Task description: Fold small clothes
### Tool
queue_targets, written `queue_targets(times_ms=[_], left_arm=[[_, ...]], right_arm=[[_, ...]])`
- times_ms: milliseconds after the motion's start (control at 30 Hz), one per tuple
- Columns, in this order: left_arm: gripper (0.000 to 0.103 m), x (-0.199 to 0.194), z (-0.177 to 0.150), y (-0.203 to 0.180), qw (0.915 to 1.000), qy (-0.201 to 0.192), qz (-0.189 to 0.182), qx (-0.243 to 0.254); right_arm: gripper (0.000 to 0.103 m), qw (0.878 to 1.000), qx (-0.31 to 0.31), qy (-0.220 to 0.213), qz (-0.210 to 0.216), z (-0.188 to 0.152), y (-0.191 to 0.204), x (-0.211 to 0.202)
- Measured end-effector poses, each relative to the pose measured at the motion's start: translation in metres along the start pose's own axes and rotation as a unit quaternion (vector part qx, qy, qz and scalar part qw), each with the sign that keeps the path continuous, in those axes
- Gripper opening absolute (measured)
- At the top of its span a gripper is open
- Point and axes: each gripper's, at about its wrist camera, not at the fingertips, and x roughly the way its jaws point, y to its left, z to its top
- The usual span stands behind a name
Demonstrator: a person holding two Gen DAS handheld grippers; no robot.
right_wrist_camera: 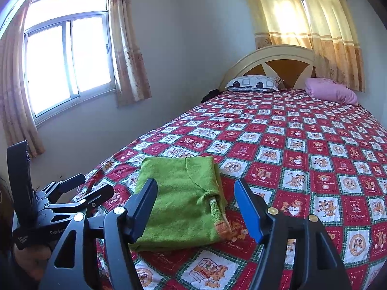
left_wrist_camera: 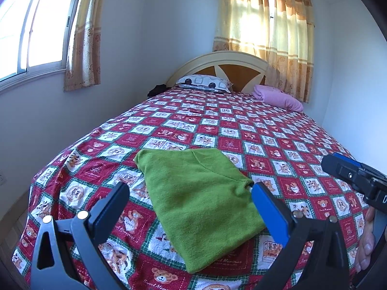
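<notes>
A small green knitted garment [left_wrist_camera: 200,200] lies folded flat on the red patchwork bedspread [left_wrist_camera: 266,130] near the bed's foot corner. In the right wrist view the garment [right_wrist_camera: 183,198] shows a ribbed, orange-edged cuff [right_wrist_camera: 216,215] poking out on its right side. My left gripper [left_wrist_camera: 189,188] hovers over the garment's near part, open, nothing between its fingers. My right gripper [right_wrist_camera: 195,182] is also open above the garment's right half and cuff, with its pads off the cloth. Each gripper appears in the other's view: the right gripper [left_wrist_camera: 338,163] at the right edge, the left gripper [right_wrist_camera: 88,189] at the lower left.
A patterned pillow [left_wrist_camera: 203,83] and a folded pink blanket [left_wrist_camera: 278,97] lie by the headboard [left_wrist_camera: 217,62]. A wall and window [right_wrist_camera: 67,58] run along the bed's left side. The bedspread drops off at the near left corner [left_wrist_camera: 48,169]. A person's hand [left_wrist_camera: 365,244] shows at the lower right.
</notes>
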Motion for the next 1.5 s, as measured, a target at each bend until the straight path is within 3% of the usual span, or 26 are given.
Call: queue_targets(times_ms=[867,1500], left_arm=[[0.103,-0.004,0.001,-0.006,0.9999,0.007,-0.008,0.001],[0.103,-0.009,0.007,0.004,0.9994,-0.019,0.031,0.001]], right_arm=[[0.067,1.000,0.002,-0.011,0.002,-0.003,0.003,-0.004],[0.067,1.000,-0.008,-0.020,0.010,-0.005,0.008,-0.009]])
